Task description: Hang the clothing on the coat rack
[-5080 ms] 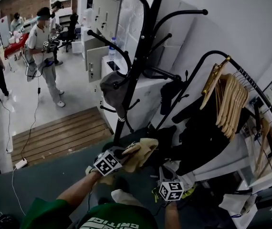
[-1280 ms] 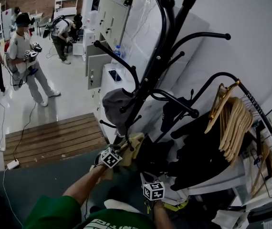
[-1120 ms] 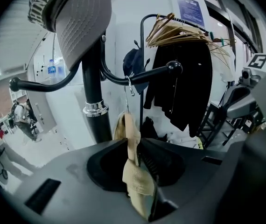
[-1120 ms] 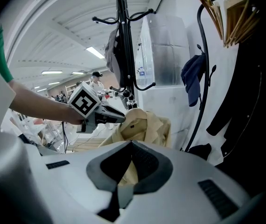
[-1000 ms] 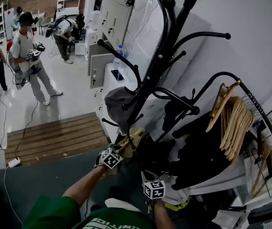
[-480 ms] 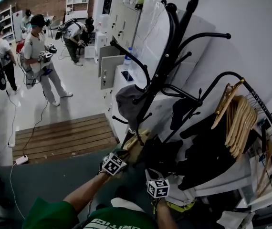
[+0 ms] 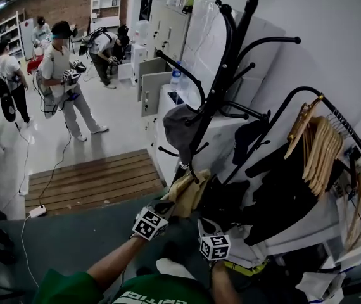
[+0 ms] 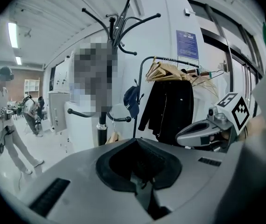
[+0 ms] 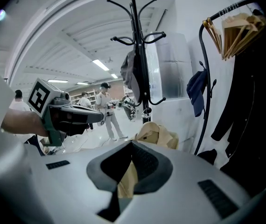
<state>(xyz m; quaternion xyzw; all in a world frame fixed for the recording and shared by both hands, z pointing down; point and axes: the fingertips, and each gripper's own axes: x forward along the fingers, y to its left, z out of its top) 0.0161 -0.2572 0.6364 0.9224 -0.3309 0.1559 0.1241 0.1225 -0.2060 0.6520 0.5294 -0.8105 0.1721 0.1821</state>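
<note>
Where the tan garment (image 7: pixel 190 190) sits, bunched low against the coat rack (image 7: pixel 215 100) pole, its top is right at one of the low hooks; can't tell if it's actually hooked on. R gripper (image 9: pixel 132 161) is clamped on a fold of it: tan cloth runs btwn the jaws in the right gripper view, w/ the rest of the garment just beyond. L gripper (image 8: pixel 137 160) is just beside the garment on its left, jaws together, no cloth seen btwn them. Higher up the rack hangs a grey hat (image 7: pixel 177 126). To the right, wooden hangers (image 7: pixel 320 147) and a black jacket (image 7: pixel 282 198) hang. Far left: a wooden platform (image 7: pixel 92 182) on the floor, and a person (image 7: pixel 63 75) standing, well apart.
</note>
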